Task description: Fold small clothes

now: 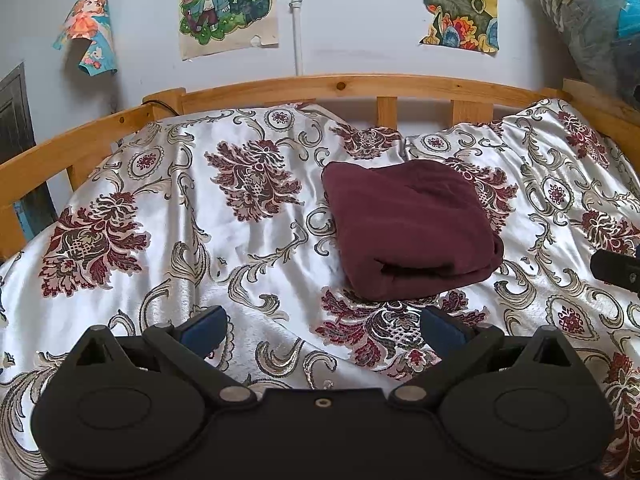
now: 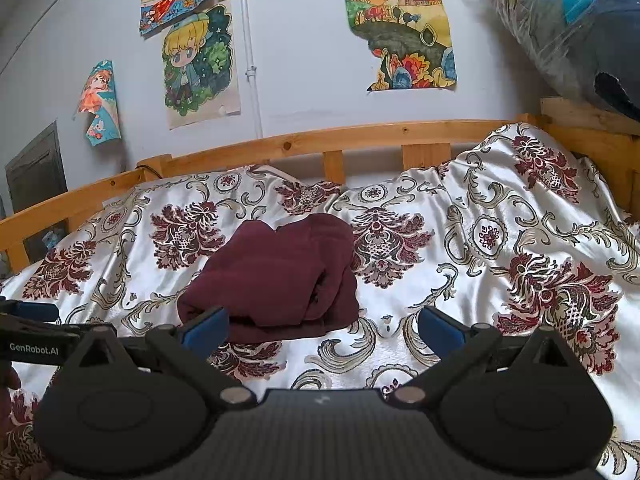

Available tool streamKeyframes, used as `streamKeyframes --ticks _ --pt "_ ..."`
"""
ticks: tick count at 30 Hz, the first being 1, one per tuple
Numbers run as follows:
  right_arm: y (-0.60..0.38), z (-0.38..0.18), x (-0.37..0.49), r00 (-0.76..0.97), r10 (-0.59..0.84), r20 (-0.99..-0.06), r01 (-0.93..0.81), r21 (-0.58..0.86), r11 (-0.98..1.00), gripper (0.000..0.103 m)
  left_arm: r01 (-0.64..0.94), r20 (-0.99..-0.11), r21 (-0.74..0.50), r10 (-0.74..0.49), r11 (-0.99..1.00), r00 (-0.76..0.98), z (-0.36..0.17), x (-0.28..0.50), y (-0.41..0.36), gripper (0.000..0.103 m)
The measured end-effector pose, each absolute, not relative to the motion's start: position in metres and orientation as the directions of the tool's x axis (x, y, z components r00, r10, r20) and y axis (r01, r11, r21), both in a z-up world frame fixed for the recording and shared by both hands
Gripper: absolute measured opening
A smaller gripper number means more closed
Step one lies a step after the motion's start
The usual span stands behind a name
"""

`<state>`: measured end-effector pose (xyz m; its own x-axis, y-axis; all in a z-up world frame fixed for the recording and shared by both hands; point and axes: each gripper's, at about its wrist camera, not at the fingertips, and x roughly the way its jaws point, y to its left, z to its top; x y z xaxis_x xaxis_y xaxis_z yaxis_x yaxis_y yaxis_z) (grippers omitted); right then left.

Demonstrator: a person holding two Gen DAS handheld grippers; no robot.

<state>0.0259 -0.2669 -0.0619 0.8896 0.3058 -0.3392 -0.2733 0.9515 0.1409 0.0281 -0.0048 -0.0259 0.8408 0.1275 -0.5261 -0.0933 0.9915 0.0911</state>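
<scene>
Across the bed (image 1: 224, 240), a patterned satin bedspread (image 1: 256, 264) is being shown with a wooden rail (image 1: 280, 90) behind it. On the spread, a maroon garment (image 1: 408, 228) is lying in a compact folded bundle, its long axis running away toward the rail. It is being seen ahead and to the right of the left hand-held gripper (image 1: 322, 326), and ahead and to the left of the right hand-held gripper (image 2: 324, 328), which is judged nearer. Both are being held wide apart, gripping nothing.
</scene>
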Motion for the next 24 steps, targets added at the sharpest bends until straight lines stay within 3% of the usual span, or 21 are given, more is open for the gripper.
streamKeyframes --ticks 24 --pt "-0.2666 -0.0635 0.0263 0.888 0.307 -0.342 -0.273 0.144 0.951 0.103 -0.094 -0.528 0.089 0.127 0.992 0.84 -0.0261 0.0278 -0.0047 0.102"
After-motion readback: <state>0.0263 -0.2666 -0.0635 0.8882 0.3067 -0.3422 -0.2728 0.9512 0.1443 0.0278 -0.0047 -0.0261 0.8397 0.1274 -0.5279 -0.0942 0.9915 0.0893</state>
